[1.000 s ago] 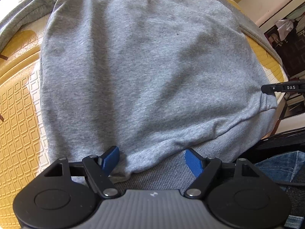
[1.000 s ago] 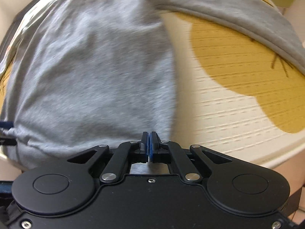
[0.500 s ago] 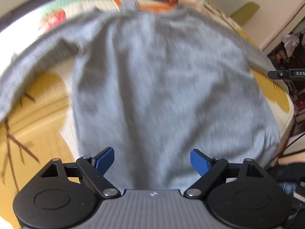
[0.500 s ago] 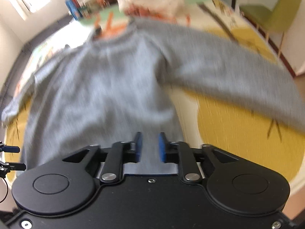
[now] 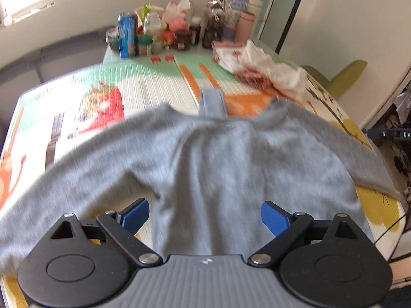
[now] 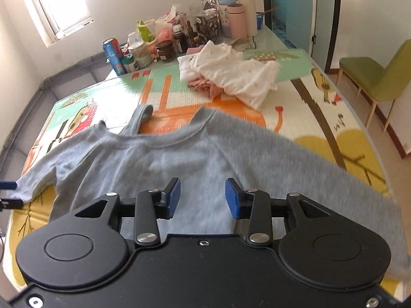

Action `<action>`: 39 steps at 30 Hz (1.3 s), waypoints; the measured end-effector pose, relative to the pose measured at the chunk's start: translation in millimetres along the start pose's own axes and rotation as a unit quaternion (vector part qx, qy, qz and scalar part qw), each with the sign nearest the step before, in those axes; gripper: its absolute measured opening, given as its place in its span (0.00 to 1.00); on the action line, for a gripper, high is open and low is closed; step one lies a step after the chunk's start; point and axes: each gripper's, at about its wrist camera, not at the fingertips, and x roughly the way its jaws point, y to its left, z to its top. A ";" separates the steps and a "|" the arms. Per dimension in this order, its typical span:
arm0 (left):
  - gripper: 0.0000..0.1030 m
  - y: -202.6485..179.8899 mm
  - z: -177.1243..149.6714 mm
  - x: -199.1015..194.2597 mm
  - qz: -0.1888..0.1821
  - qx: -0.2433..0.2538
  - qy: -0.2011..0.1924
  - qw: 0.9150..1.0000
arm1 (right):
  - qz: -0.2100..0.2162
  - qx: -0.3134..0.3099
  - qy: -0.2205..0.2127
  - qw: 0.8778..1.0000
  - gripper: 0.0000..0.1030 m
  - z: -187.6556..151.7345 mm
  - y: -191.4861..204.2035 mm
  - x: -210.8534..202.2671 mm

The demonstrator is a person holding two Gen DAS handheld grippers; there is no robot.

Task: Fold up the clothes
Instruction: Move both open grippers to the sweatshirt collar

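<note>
I see the grey long-sleeved knit sweatshirt [image 6: 164, 159] spread flat on the colourful picture-printed foam mat [image 6: 303, 107], sleeves out towards nine and three o'clock, apparently unfolded. My left gripper [image 5: 205, 215] and right gripper [image 6: 203, 199] are opening, empty; every fold remains.

Grey long-sleeved sweatshirt [image 6: 164, 164] [image 5: 231, 164] spread flat on colourful play mat, neckline toward far clutter, hem nearest cameras. 2 sleeves splayed outward, 1 each side. Grey strap-like loop, possibly hood or second layer, pokes past collar. Fabric smooth, few wrinkles.
</note>
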 end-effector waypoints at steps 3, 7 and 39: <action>0.93 11.3 21.3 17.0 -0.004 -0.011 0.003 1.000 | -0.006 -0.005 0.004 1.000 0.35 18.5 -2.0 21.4; 0.93 19.7 43.3 38.7 0.001 -0.014 0.005 1.000 | -0.013 -0.014 0.008 1.000 0.35 37.5 -4.1 47.6; 0.93 116.4 127.9 217.0 0.052 0.007 0.075 0.996 | -0.040 -0.119 0.081 0.989 0.40 95.8 -31.3 259.4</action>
